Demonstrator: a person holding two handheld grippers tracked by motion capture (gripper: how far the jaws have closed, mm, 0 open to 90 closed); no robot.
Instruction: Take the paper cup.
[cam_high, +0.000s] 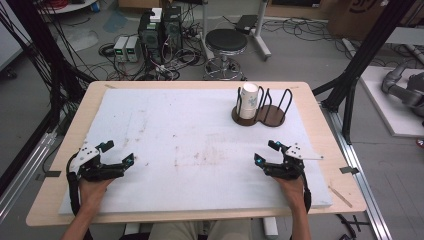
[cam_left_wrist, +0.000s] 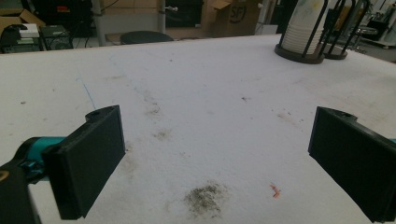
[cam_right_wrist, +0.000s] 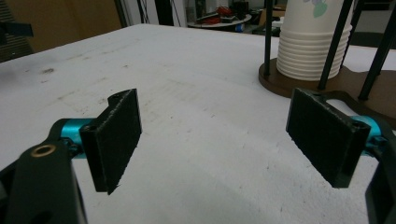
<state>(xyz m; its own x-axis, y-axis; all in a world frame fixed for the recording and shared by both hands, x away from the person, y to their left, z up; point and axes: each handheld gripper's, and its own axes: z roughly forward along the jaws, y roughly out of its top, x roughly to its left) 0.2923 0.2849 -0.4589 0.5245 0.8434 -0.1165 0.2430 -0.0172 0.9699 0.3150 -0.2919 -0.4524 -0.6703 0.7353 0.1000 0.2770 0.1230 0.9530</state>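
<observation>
Fingers (cam_left_wrist: 88, 163) of the left gripper (cam_high: 116, 152) stand spread wide with nothing between them, only the stained white mat (cam_high: 190, 135) showing in the gap. Fingers (cam_right_wrist: 114, 137) of the right gripper (cam_high: 266, 151) are likewise released, apart and bare, with mat between them.

Taking the cup stack (cam_high: 248, 100) as landmark: the right gripper sits near the mat's front edge, well apart from the stack and a little to its right in the high view, its fingers pointing toward it. In the right gripper view the stack (cam_right_wrist: 314, 39) rises just beyond the right-hand finger, upside down, rims ringed one over another. The left gripper lies far to the left of the stack, also at the front of the mat; in the left gripper view the stack (cam_left_wrist: 301, 28) stands at the far upper right.

The stack stands in a holder (cam_high: 259, 115), a dark double round base with black upright rods. It fills the left ring; the right ring beside it holds no cups. The holder sits at the mat's far right corner.

A hand (cam_high: 92, 192) grips each gripper from behind, forearms coming in from the near edge of the table (cam_high: 65, 145). Beyond the stack, off the table, a stool (cam_high: 226, 42) stands on the floor among cables and boxes.
</observation>
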